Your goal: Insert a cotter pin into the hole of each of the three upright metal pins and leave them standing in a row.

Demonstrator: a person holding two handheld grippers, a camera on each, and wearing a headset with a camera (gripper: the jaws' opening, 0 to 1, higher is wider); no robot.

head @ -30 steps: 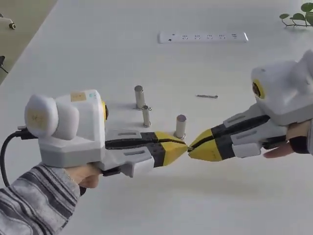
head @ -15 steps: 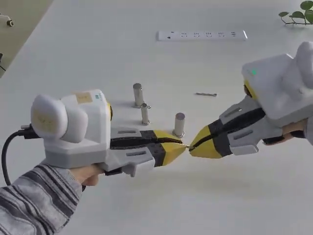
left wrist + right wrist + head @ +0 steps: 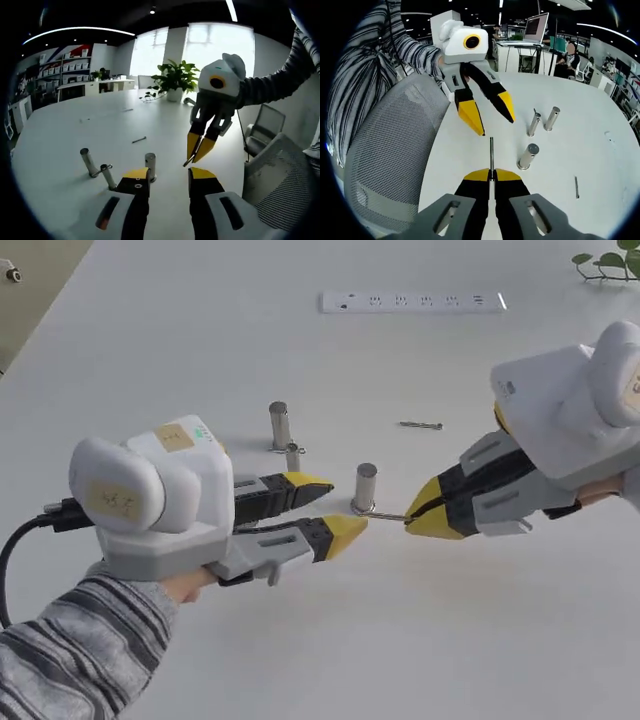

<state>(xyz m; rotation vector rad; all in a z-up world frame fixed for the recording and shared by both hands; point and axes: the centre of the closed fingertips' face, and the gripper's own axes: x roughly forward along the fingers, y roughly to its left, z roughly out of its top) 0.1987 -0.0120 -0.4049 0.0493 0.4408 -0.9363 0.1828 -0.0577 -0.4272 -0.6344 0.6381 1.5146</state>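
Three upright metal pins stand in a loose row: a far one [image 3: 279, 425], a middle one [image 3: 293, 457] with a cotter pin through its top, and a near one [image 3: 366, 487]. My right gripper [image 3: 410, 519] is shut on a cotter pin [image 3: 385, 515], which points at the near pin's base. From the right gripper view that cotter pin [image 3: 491, 154] sticks straight out of my right gripper [image 3: 491, 175], left of the near pin [image 3: 527, 156]. My left gripper [image 3: 333, 504] is open and holds nothing, just left of the near pin. My left gripper [image 3: 168, 175] faces the right gripper [image 3: 201, 147].
A loose cotter pin [image 3: 421, 425] lies on the white table [image 3: 330, 640] behind the near pin. A white power strip [image 3: 413, 302] lies at the far edge, with a plant [image 3: 605, 265] at the far right. A mesh chair [image 3: 395, 150] stands beside the table.
My left gripper was shut at the cotter pin, tip to tip with the right one. It has opened and let go, while the right gripper keeps the cotter pin and has drawn slightly right.
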